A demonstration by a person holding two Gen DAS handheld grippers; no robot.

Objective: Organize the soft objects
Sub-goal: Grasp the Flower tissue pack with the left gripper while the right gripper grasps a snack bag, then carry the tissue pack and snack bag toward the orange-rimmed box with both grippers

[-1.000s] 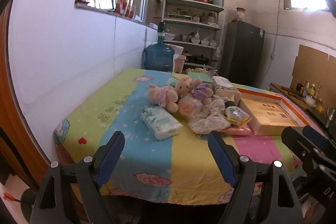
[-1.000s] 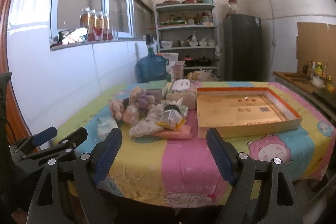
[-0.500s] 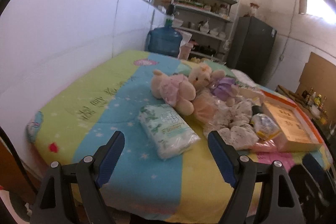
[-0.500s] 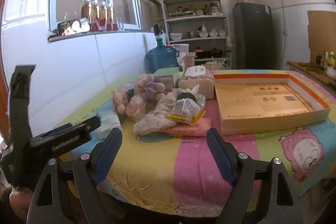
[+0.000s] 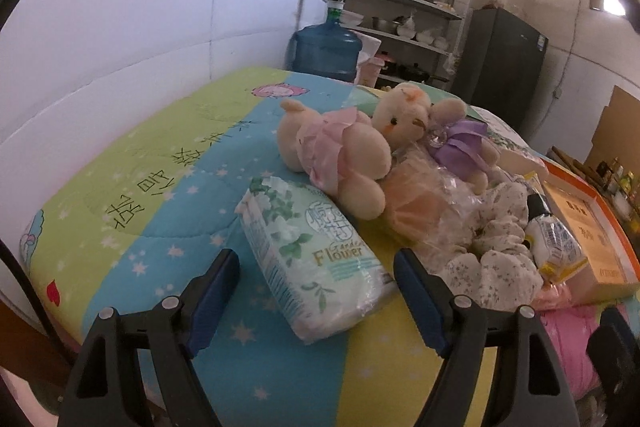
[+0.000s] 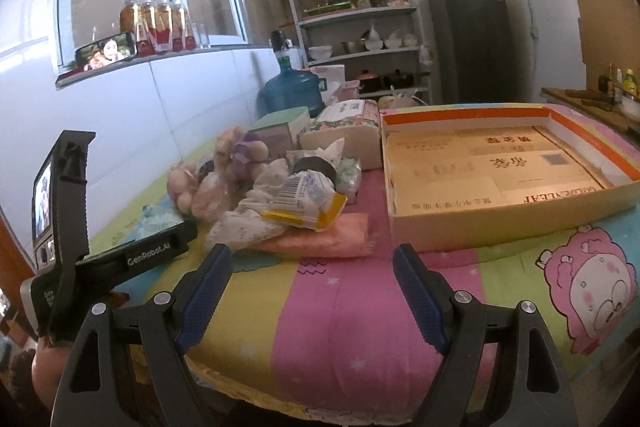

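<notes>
Risk ahead: left tongs [image 5: 316,281] stand wide with nothing clamped, the tissue pack [image 5: 310,259] lying between the blue pads [image 5: 216,287] but not pressed by them; a squeeze taken this far out would likely catch only the near corner.
Tissue pack: lies flat on the quilt-covered worktop [image 5: 168,187], its far end touching the pink-dressed plush bear [image 5: 336,157]; lifting it carelessly could tip or drag the bear.
Wrapper: slick plastic film by the look of it, and soft inside, so I judge it may slide out of a light grip or crumple under a hard one.
Pile: purple-dressed plush [image 5: 460,139], crinkly bagged toy [image 5: 428,199] and floral cloth [image 5: 496,251] lean on one another just beside the pack; one nudge could set several shifting.
Right tongs [image 6: 312,295]: wide and holding nothing, hovering over bare quilt short of the pink folded cloth [image 6: 320,241].
Snack packet [image 6: 308,203]: rests loose on top of the heap and could slip off if the cloth beneath is pulled.
Cardboard tray [image 6: 508,203]: empty and near the heap, probably the destination; its low wall could snag a dangling item.
Crowding: both tools work close together, the left one's body visible at the right camera's left edge, so a crossing reach risks a knock.
</notes>
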